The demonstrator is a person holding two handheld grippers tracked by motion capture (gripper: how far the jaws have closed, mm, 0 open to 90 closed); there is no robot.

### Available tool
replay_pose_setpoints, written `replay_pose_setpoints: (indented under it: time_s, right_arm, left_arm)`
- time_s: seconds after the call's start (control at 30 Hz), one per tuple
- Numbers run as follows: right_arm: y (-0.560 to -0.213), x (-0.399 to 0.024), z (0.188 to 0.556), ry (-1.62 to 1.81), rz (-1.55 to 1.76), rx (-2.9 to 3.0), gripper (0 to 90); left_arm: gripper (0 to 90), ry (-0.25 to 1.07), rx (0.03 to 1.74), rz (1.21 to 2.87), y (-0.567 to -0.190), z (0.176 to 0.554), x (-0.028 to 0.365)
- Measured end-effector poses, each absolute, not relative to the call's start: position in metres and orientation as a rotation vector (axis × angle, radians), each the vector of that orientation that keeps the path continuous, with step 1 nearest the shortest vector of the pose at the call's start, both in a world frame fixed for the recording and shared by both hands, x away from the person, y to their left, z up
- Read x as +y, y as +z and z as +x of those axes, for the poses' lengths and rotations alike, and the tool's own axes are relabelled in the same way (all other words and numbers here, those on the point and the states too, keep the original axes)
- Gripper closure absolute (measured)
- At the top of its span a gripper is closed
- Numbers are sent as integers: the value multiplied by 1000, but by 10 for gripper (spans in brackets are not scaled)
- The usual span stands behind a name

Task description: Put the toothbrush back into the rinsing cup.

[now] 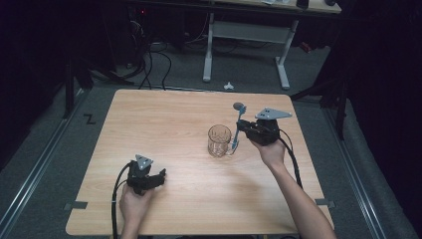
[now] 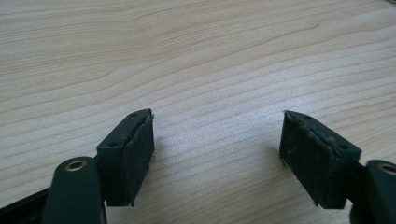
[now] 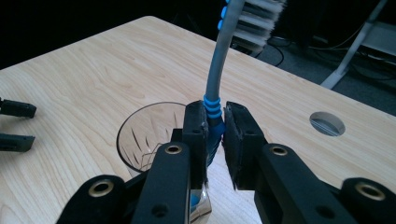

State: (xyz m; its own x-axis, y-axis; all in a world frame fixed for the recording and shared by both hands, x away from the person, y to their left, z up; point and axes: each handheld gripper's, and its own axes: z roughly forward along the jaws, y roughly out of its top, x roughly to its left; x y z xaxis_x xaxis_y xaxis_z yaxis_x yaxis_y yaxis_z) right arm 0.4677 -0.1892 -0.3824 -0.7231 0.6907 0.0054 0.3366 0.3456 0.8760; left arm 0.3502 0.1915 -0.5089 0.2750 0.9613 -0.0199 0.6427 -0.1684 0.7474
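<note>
Nearest the high camera: two forearms enter from the bottom edge, one gripper in each hand. Count: two grippers, one toothbrush, one glass, one table.

Left gripper [image 1: 160,175]: rests near the front left part of the wooden table [image 1: 164,124], held by the left hand [image 1: 133,199]. In the left gripper view its two black pads [image 2: 140,154] stand well apart, with bare wood grain between them. Jaws wide open, nothing held. One grey three-cornered plate on top, one black cable trailing back toward the person.

Right gripper [image 3: 215,135]: jaws clamped on the blue lower handle of the toothbrush [image 3: 217,79], pads pressing from both sides just under the blue ribbed rings. The right hand [image 1: 271,149] holds it to the right of the table's middle. A second grey plate and a second cable on this unit.

Toothbrush: one, grey-and-blue, held roughly upright with a slight tilt, bristle head at the top. In the high view its lower end sits just beside the glass [image 1: 219,141], on the glass's right; whether it touches the rim or the table, cannot tell.

Glass: one, clear, cut pattern on the wall, upright on the table near the middle, empty inside as far as the right gripper view shows.

One round hole [image 3: 327,123] in the tabletop beyond the right gripper.
</note>
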Motion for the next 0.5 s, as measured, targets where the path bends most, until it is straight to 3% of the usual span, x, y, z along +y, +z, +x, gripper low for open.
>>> replay_pose_setpoints:
  time_s: [0.5]
  right_arm:
    - [-388, -189, 462, 1302, 877, 2265, 793]
  left_arm:
    - [268, 624, 1443, 1895, -509, 350, 192]
